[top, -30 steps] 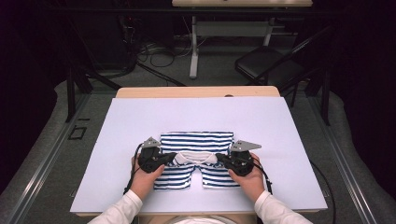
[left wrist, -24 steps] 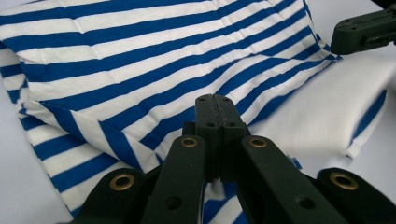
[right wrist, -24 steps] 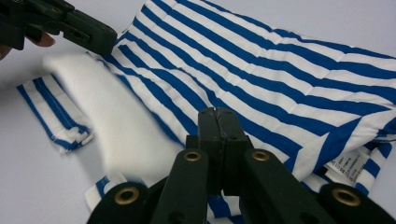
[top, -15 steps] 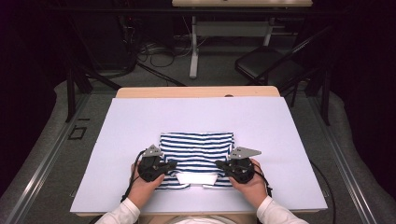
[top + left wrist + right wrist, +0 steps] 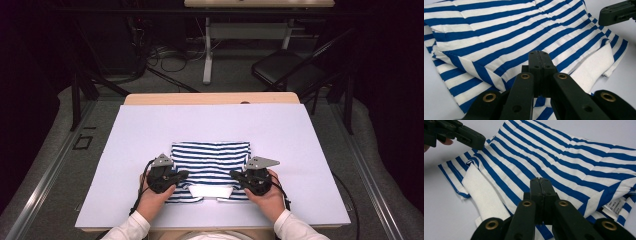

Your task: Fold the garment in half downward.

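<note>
I'm looking down on a white table (image 5: 150,130). A blue-and-white striped shirt (image 5: 210,160), partly folded, lies lower centre of the high view, its white collar band (image 5: 210,190) at the near edge. L gripper (image 5: 182,175) sits on the shirt's lower-left edge, R gripper (image 5: 236,175) on its lower-right edge. Both pairs of jaws are fully closed w/ no cloth pinched between them; each tip lies over the stripes. To fold well, I'd judge: open both, grab matching corners, lift evenly, keep edges square, avoid dragging the layer underneath.
</note>
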`<state>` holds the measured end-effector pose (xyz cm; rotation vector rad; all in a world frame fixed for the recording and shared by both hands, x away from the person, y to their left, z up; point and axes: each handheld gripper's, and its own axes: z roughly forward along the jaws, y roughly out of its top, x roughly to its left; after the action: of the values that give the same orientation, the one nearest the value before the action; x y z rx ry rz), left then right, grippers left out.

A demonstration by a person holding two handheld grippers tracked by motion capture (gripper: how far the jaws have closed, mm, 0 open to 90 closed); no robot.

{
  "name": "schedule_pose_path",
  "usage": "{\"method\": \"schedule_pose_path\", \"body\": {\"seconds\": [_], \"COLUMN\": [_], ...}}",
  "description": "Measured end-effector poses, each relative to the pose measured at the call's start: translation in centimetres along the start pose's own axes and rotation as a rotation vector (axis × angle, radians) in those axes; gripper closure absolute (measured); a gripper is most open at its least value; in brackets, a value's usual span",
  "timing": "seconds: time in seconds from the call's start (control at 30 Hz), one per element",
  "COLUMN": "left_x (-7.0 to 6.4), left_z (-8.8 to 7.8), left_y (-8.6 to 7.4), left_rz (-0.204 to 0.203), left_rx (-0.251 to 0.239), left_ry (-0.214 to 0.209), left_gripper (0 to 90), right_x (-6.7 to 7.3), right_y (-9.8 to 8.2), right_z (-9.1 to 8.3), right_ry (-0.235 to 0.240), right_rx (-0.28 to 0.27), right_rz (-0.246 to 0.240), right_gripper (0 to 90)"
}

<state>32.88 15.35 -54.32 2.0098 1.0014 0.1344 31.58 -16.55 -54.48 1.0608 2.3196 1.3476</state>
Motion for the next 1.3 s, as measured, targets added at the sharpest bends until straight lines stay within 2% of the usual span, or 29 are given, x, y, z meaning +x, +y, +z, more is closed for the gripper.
{"method": "schedule_pose_path", "body": {"seconds": [0.33, 0.4, 0.63, 1.0, 1.3], "left_x": [0.3, 0.4, 0.6, 1.0, 2.3], "left_z": [-0.3, -0.4, -0.7, -1.1, -1.7], "left_y": [0.3, 0.4, 1.1, 2.9, 5.3], "left_rz": [-0.002, -0.014, -0.015, -0.015, -0.021], "left_rx": [-0.020, -0.026, -0.040, -0.055, -0.075], "left_ry": [0.024, 0.012, 0.024, 0.047, 0.069], "left_gripper": [90.0, 90.0, 90.0, 90.0, 90.0], "right_x": [0.0, 0.0, -0.1, -0.4, -0.4], "right_y": [0.0, 0.1, 0.1, 0.1, 0.1], "right_z": [-0.2, -0.2, -0.3, -0.5, -0.4], "right_ry": [-0.006, -0.007, -0.008, -0.013, -0.013], "right_rx": [-0.012, -0.014, -0.020, -0.026, -0.025], "right_rz": [0.001, 0.002, 0.007, 0.027, 0.042], "right_gripper": [90.0, 90.0, 90.0, 90.0, 90.0]}}
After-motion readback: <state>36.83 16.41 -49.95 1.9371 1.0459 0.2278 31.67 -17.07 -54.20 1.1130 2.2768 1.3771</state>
